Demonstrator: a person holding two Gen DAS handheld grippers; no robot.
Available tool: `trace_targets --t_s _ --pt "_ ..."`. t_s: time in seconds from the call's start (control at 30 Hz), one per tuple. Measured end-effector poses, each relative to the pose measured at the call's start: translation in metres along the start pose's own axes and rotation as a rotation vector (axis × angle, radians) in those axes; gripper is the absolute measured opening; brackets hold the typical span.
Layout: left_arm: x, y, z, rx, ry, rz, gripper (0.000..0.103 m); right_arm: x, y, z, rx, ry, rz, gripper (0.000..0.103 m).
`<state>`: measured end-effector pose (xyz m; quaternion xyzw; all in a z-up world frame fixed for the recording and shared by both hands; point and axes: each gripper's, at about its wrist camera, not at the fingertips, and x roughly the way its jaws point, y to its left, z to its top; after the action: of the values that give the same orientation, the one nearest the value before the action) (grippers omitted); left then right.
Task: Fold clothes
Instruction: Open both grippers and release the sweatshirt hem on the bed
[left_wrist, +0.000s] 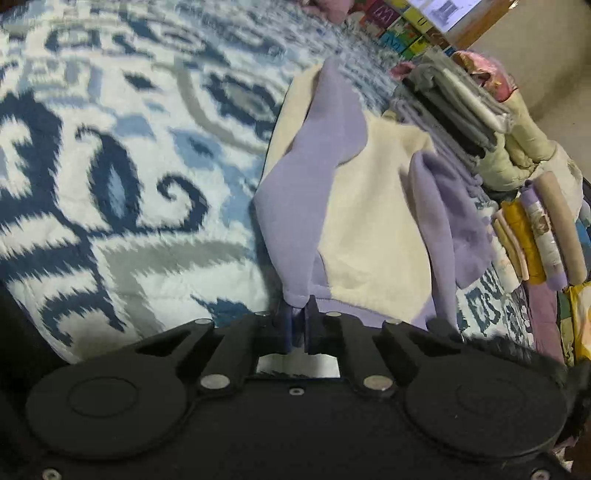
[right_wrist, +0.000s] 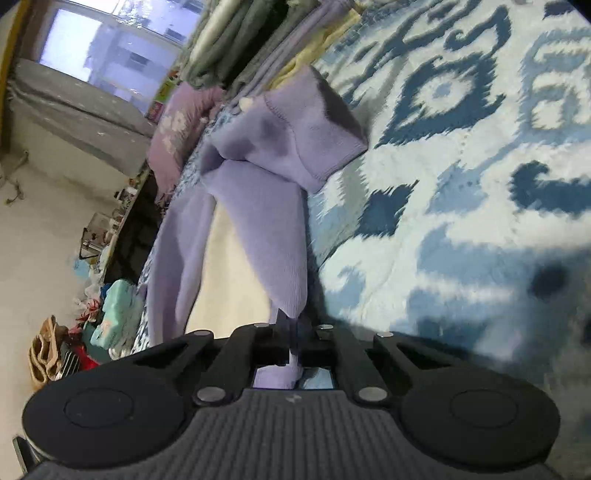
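Purple-and-cream sweater (left_wrist: 362, 206) lies on the patterned blue quilt (left_wrist: 110, 166), sleeves folded inward. Left gripper (left_wrist: 298, 325) clamps its purple hem; right gripper (right_wrist: 295, 332) clamps purple fabric too. Folded clothes stack (left_wrist: 461, 110) just beside it.

- The left gripper (left_wrist: 300, 321) is seen closed on a lilac edge of the lilac-and-cream garment (left_wrist: 354, 206).
- The garment is spread over a blue, white and grey patterned bedcover (left_wrist: 122, 155), one lilac sleeve (left_wrist: 443, 206) lying to the right.
- A pile of folded grey and black clothes (left_wrist: 454, 110) is stacked beyond it.
- Rolled fabrics (left_wrist: 539, 236) are lined up at the right edge.
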<state>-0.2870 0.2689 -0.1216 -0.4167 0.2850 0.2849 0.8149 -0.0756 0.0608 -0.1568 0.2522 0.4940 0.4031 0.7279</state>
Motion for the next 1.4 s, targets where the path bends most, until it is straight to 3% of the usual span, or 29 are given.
trace_targets --t_s 0.1,0.2,0.3,0.37,0.43,0.57,0.73,0.77,0.9,1.03,1.27,1.4 --pt "0.004 0.005 -0.002 0.003 0.029 0.030 0.003 -0.011 -0.001 -0.016 -0.017 0.048 -0.051 0.004" --pt "0.004 0.004 -0.004 0.022 0.056 0.041 0.004 -0.013 -0.009 -0.018 0.007 0.056 -0.044 0.004" --pt "0.002 0.007 -0.003 0.007 0.078 0.038 0.004 -0.021 -0.002 -0.018 -0.024 0.054 -0.033 0.019" --pt "0.001 0.007 -0.003 0.012 0.089 0.034 0.004 -0.025 0.007 -0.021 -0.081 0.043 -0.034 0.039" --pt "-0.002 0.007 -0.002 0.019 0.098 0.033 0.005 -0.025 0.018 -0.021 -0.140 0.025 -0.035 0.051" --pt "-0.020 -0.002 0.003 0.076 0.026 0.057 0.015 -0.027 0.039 -0.021 -0.350 -0.038 -0.102 0.063" --pt "-0.033 -0.011 0.019 0.150 -0.076 0.046 0.045 -0.028 0.044 -0.031 -0.544 -0.107 -0.123 0.064" --pt "-0.034 -0.012 0.024 0.161 -0.091 0.051 0.048 -0.026 0.047 -0.033 -0.591 -0.128 -0.126 0.064" --pt "-0.034 -0.012 0.047 0.179 -0.123 0.057 0.048 -0.016 0.062 -0.038 -0.716 -0.176 -0.119 0.064" --pt "-0.022 -0.023 0.085 0.229 -0.150 0.068 0.048 -0.006 0.067 -0.032 -0.720 -0.137 -0.084 0.064" --pt "0.034 -0.058 0.157 0.388 -0.182 0.107 0.048 0.001 0.070 -0.025 -0.690 -0.087 -0.016 0.070" --pt "0.074 -0.071 0.194 0.402 -0.078 0.103 0.048 0.001 0.071 -0.024 -0.694 -0.101 -0.005 0.072"
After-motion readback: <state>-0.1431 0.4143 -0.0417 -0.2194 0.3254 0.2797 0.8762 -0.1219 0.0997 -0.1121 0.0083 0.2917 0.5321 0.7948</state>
